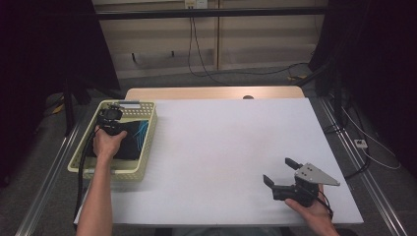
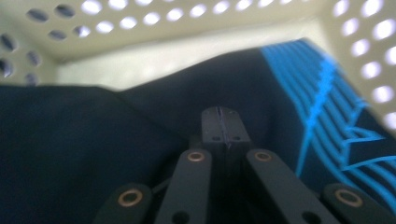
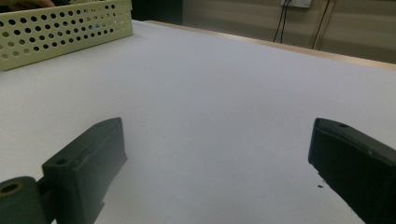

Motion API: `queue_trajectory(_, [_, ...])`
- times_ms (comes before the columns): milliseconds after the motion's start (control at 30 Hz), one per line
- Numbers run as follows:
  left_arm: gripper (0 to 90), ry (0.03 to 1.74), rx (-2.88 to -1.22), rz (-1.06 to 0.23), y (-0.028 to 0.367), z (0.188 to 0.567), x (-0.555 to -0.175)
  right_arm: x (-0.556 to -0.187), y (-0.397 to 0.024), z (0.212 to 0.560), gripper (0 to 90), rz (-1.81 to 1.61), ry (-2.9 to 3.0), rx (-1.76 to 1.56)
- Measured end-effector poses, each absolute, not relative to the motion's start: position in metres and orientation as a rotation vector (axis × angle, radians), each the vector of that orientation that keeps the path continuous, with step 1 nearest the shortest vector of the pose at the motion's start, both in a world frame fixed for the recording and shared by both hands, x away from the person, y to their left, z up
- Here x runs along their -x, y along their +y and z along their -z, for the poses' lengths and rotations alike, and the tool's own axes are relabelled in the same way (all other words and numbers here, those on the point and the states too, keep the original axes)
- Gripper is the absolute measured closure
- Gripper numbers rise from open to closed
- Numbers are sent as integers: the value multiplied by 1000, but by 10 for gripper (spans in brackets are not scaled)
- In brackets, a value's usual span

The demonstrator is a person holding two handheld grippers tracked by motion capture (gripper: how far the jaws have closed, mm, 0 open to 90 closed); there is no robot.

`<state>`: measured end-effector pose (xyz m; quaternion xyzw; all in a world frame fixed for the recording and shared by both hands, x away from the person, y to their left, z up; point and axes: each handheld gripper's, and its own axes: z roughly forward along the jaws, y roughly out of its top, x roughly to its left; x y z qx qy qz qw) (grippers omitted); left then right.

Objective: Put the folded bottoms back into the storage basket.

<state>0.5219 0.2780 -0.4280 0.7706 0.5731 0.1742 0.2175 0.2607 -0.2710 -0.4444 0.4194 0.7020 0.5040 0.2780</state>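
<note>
Left gripper in the basket

Left gripper (image 2: pixel 219 128), jaws closed, presses into the dark blue-striped garment (image 1: pixel 132 137) inside the cream basket (image 1: pixel 147 140) at the counter's left; right gripper (image 1: pixel 279 173) rests near right, jaws wide apart.

White table (image 1: pixel 226 147) carries a cream basket (image 1: pixel 142 147) at its left edge.

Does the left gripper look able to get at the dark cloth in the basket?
Probably yes: the left gripper is already down inside the open-topped basket, its jaws shut right at the dark cloth; whether cloth is pinched between them is unclear.
</note>
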Motion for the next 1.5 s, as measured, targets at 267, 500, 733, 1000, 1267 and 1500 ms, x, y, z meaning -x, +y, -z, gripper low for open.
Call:
queue_trajectory(267, [900, 1619, -2198, -504, 277, 432, -525, -261, -270, 445, 38, -1352, 1888, -1123])
queue_trajectory(500, [900, 1570, -2202, -439, 271, 432, -524, -261, -270, 445, 38, -1351, 1891, -1123])
queue_trajectory(733, [900, 1565, -2242, -450, 266, 431, -528, -262, -269, 446, 38, -1345, 1900, -1125])
queue_trajectory(1000, [900, 1542, -2248, -457, 261, 432, -536, -262, -270, 446, 38, -1346, 1898, -1126])
queue_trajectory(1267, [900, 1504, -2210, -477, 248, 435, -539, -262, -269, 446, 38, -1344, 1898, -1132])
queue_trajectory(1500, [842, 1523, -2140, -449, 256, 433, -540, -262, -269, 446, 38, -1344, 1896, -1128])
